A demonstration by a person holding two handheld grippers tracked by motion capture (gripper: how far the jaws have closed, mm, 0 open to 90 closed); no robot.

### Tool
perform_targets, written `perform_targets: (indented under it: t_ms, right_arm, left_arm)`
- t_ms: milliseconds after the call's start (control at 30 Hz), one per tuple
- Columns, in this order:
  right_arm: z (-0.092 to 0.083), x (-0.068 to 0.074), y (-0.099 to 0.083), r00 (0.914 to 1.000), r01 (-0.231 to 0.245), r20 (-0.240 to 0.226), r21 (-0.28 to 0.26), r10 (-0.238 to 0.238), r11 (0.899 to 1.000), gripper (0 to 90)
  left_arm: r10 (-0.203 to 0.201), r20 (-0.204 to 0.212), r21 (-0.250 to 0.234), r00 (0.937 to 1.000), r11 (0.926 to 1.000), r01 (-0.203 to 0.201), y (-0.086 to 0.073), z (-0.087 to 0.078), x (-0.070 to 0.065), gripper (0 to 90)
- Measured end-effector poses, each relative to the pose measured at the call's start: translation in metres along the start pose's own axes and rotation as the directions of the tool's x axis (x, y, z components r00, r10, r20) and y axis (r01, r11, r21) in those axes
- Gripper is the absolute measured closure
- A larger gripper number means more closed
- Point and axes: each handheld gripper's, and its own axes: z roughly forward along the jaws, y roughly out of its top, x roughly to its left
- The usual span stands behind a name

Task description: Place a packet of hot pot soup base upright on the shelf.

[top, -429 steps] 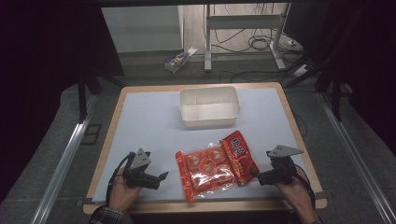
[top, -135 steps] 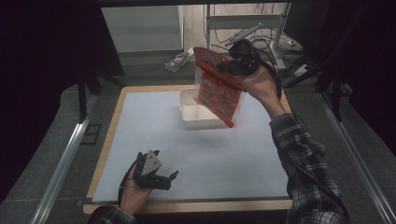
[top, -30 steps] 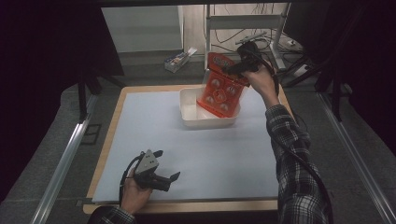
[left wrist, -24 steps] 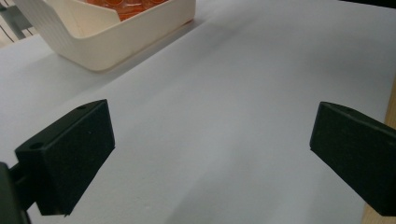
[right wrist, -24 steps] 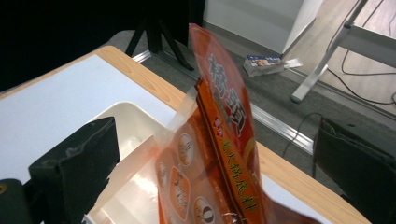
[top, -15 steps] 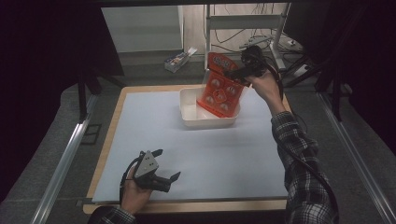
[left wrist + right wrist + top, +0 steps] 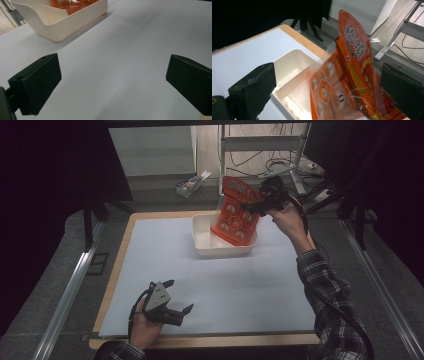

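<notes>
Packet (image 7: 236,212): lower end in far white bin (image 7: 202,237), leaning.
Right gripper (image 7: 257,206): jaws wide, packet loose between.
Left gripper (image 7: 177,312): wide, idle, near-left.

Open white mat (image 7: 240,285) between left gripper (image 7: 172,306) and cream bin (image 7: 224,249), nothing standing on it; bin's inside largely taken by tilted orange snack bag (image 7: 237,215); right gripper (image 7: 260,205) beside bag's upper edge.

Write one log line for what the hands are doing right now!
right gripper: open beside snack bag | bag: lower end in white bin | left gripper: open over table
</notes>
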Motion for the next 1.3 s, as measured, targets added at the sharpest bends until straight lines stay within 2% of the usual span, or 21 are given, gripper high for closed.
perform_targets:
  t_ms: [400, 433, 633, 1033, 1300]
  right_arm:
    - [-0.009, 0.022, -0.013, 0.9992, 0.015, -0.038, -0.006, -0.016, 1.000, 0.9]
    - [-0.008, 0.029, -0.018, 0.9988, 0.023, -0.044, 0.000, -0.023, 1.000, 0.9]
    - [-0.007, 0.043, -0.033, 0.9970, 0.042, -0.066, 0.007, -0.042, 0.999, 0.9]
    - [-0.009, 0.064, -0.061, 0.9930, 0.065, -0.100, 0.025, -0.063, 0.998, 0.9]
    - [-0.014, 0.077, -0.075, 0.9905, 0.075, -0.117, 0.018, -0.072, 0.997, 0.9]
  left_arm:
    - [0.009, -0.002, 0.001, 1.0000, 1.0000, -0.009, 0.000, 0.000, -0.001, 0.0]
    - [0.017, -0.002, 0.008, 0.9999, 0.9998, -0.017, 0.000, 0.000, -0.001, 0.0]
    - [0.024, 0.000, 0.014, 0.9997, 0.9996, -0.024, 0.000, 0.001, -0.002, 0.0]
    - [0.022, -0.002, 0.014, 0.9998, 0.9997, -0.022, 0.000, 0.002, -0.004, 0.0]
    - [0.030, -0.004, 0.024, 0.9995, 0.9993, -0.030, 0.000, 0.003, -0.004, 0.0]
